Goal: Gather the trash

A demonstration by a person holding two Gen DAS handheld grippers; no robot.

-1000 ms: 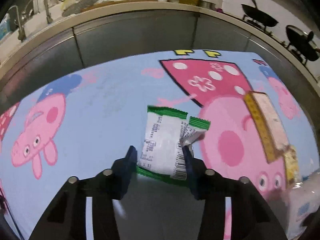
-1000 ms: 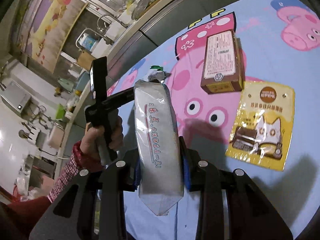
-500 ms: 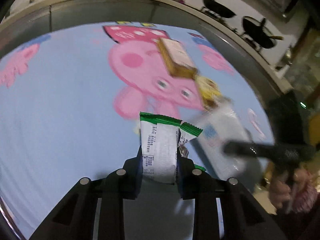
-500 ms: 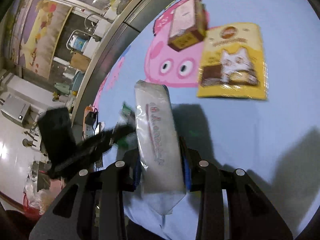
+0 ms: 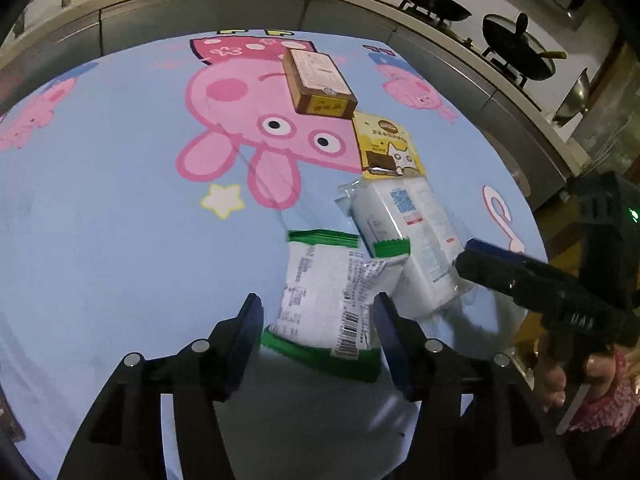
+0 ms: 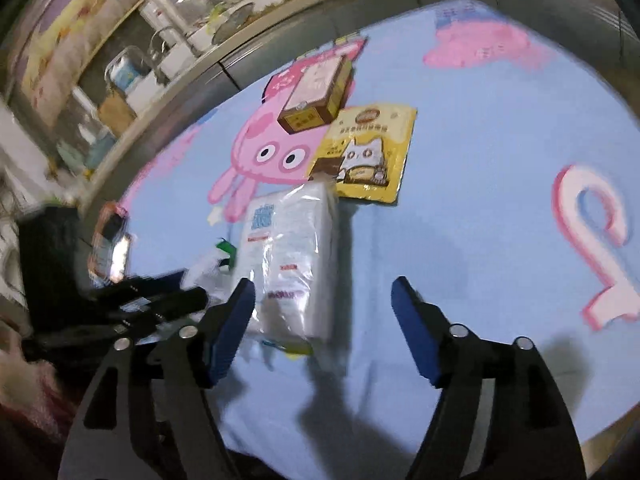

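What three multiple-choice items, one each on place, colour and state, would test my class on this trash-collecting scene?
1. Where does the brown box lie?
A) on the pink pig print
B) in a sink
C) on the stove

2. What colour are the edges of the white wrapper?
A) red
B) green
C) black

3. How does the right gripper stand?
A) shut on the box
B) shut on the yellow cat pouch
C) open

Answers: A, the box covers the pig's head; B, green bands at both ends; C, both pads stand apart with nothing pressed between them.

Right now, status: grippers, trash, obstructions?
Both hand-held grippers, left and right, just opened. Green-edged wrapper and white pack released on the cloth. Nothing blocking.
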